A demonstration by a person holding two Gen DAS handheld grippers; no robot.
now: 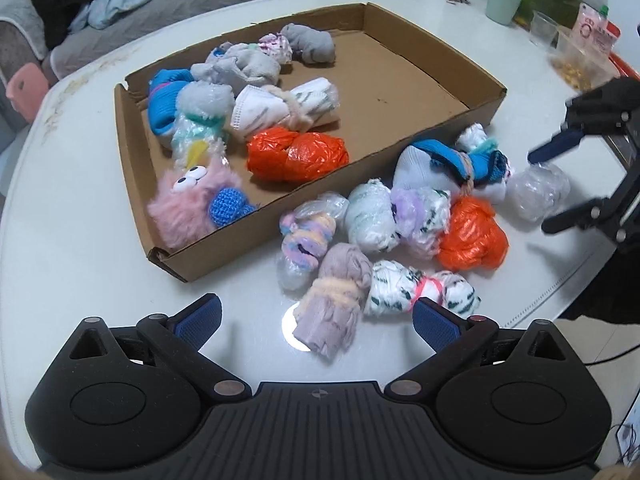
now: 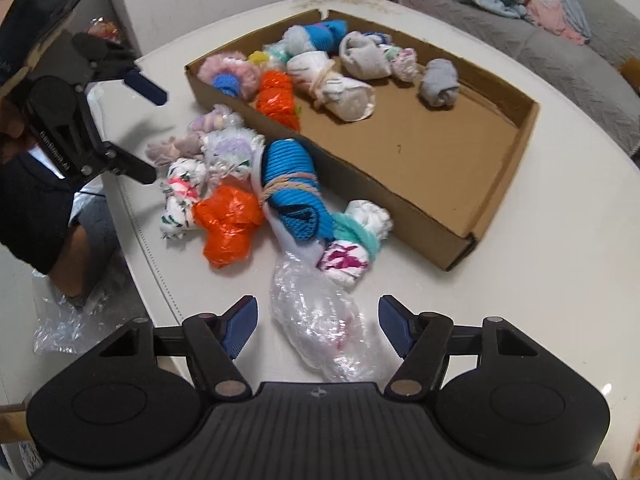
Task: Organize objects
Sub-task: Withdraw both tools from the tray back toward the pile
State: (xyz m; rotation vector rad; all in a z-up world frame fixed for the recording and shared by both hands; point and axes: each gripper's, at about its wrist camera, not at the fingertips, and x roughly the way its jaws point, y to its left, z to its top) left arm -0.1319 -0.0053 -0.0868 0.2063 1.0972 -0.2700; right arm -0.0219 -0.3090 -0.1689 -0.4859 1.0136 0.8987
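Nearest, the right gripper (image 2: 318,330) hangs spread around a crinkly clear-plastic bundle (image 2: 324,320) at its 12 o'clock; that slick film could, I judge, slide from the pads when squeezed. The left gripper (image 1: 316,322), also spread, brackets a soft lilac fabric roll tied with peach yarn (image 1: 334,300). Beyond, glossy orange plastic wads and fuzzy rolls crowd the white table (image 1: 100,272). Farthest, at 11 o'clock, sits the shallow brown cardboard tray (image 1: 400,80), half filled.
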